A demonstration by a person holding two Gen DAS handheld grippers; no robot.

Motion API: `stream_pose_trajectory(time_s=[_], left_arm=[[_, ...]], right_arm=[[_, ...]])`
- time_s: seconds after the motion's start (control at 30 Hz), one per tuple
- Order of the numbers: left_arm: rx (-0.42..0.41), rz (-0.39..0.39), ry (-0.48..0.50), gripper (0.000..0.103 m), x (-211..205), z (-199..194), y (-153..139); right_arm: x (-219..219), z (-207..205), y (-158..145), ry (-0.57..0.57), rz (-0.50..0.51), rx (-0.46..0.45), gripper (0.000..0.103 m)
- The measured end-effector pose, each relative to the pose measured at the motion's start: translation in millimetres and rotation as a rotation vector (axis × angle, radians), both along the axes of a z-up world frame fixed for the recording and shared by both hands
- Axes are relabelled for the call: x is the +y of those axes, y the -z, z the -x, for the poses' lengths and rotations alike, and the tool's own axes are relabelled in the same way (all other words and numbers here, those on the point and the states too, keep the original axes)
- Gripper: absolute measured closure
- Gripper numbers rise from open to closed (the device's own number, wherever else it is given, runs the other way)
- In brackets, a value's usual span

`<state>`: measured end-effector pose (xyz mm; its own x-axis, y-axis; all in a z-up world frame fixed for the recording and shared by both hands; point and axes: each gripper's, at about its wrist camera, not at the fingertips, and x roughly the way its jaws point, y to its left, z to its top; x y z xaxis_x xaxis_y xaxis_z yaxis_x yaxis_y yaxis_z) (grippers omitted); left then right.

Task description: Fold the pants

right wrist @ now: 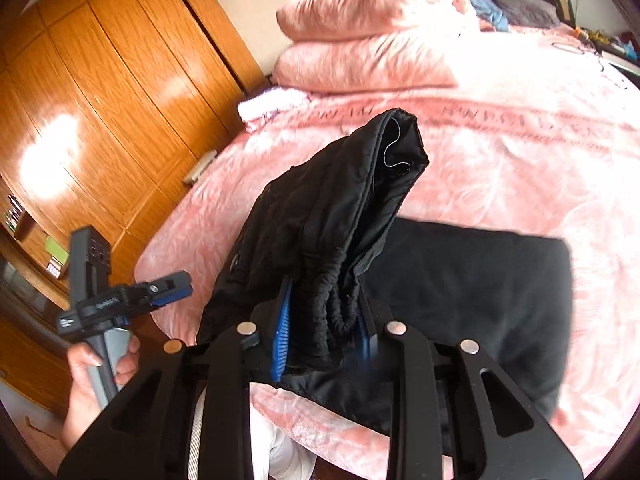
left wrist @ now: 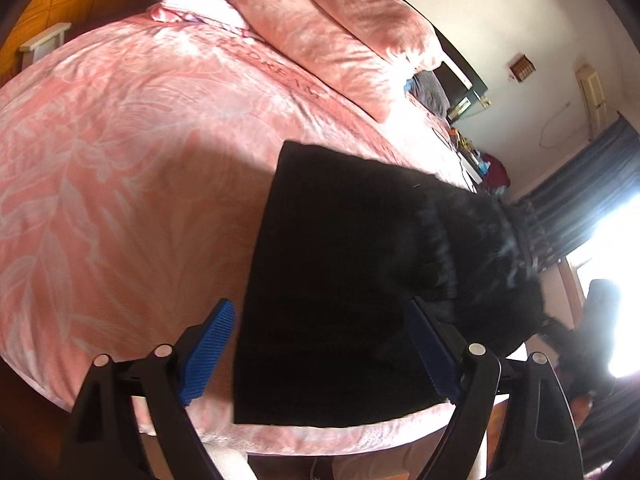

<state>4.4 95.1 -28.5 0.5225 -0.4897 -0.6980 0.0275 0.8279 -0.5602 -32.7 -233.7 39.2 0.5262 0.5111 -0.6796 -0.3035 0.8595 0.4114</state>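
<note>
Black pants [left wrist: 340, 280] lie on the pink bed near its front edge, partly folded. My left gripper [left wrist: 320, 356] is open, its blue pads on either side of the pants' near end, touching nothing I can see. In the right wrist view my right gripper [right wrist: 324, 340] is shut on the bunched elastic waistband of the pants [right wrist: 340, 216] and holds that end lifted above the flat part [right wrist: 480, 280]. The left gripper [right wrist: 132, 296] shows there too, held in a hand at the left, off the bed.
The pink bedspread [left wrist: 120, 160] covers the bed, with two pink pillows [right wrist: 372, 40] at its head and a white folded cloth [right wrist: 272, 108] beside them. A wooden wardrobe [right wrist: 100, 100] stands at the left. A cluttered bedside shelf [left wrist: 472, 152] and curtained window lie right.
</note>
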Motion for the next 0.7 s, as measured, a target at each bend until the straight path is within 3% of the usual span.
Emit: stream_pose_trajectory(time_s=[0.13,0.33,0.6,0.7], left_arm=[[0.012,-0.001,0.055,0.016,-24.6,-4.6,2.0],[0.000,-0.051,0.128,0.015,-66.3,-11.6,0.2],[-0.014,-0.176,0.211,0.015,-114.3,-19.2,4.0],[0.001,-0.242,0.226,0.015,-127.5,-23.1,12.7]], right_arm=[[-33.7,9.0,-14.4,0.038,0.002,-0.004,0.077],[-83.1,13.1,-6.9,0.123,0.075,0.030,0.076],[-116.2,11.9,64.4,0.164,0.082,0.185,0.074],[-125.5,11.0,94.5,0.184,0.052,0.247,0.066]])
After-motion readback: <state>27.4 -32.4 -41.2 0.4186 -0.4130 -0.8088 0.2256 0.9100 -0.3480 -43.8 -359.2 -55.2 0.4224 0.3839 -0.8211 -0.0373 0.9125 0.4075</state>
